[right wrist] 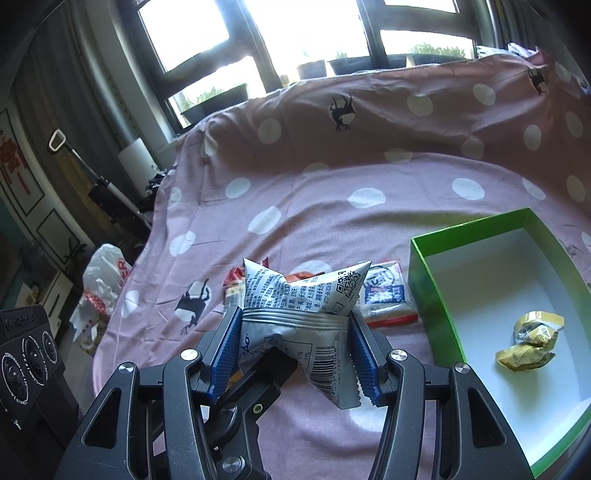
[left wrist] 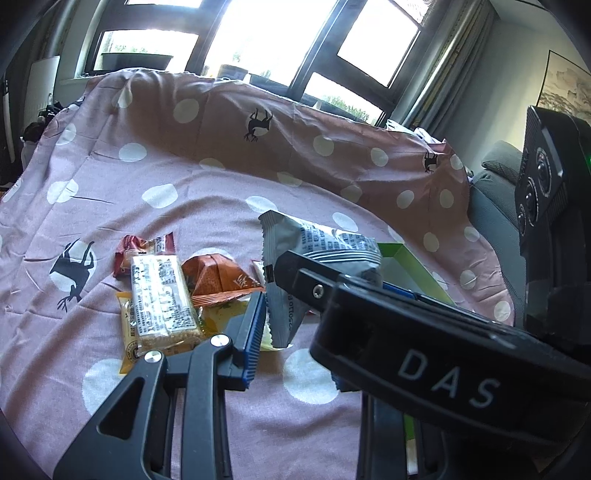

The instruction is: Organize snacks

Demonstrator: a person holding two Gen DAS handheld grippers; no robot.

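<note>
Above the pink cloth [right wrist: 332,206], both tools clenched on one silver packet [right wrist: 295,295]: R tool [right wrist: 293,339], L tool [left wrist: 273,295].

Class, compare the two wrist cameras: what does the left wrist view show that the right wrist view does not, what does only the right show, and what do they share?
Only the left wrist view shows the clear-wrapped sesame bar on the snack pile and the framed picture on the wall.

Only the right wrist view shows the green box's white inside with a crumpled yellow wrapper, plus a white plastic bag.

Both show the silver snack packet clamped in the right gripper, the pink spotted cloth and the window.
</note>
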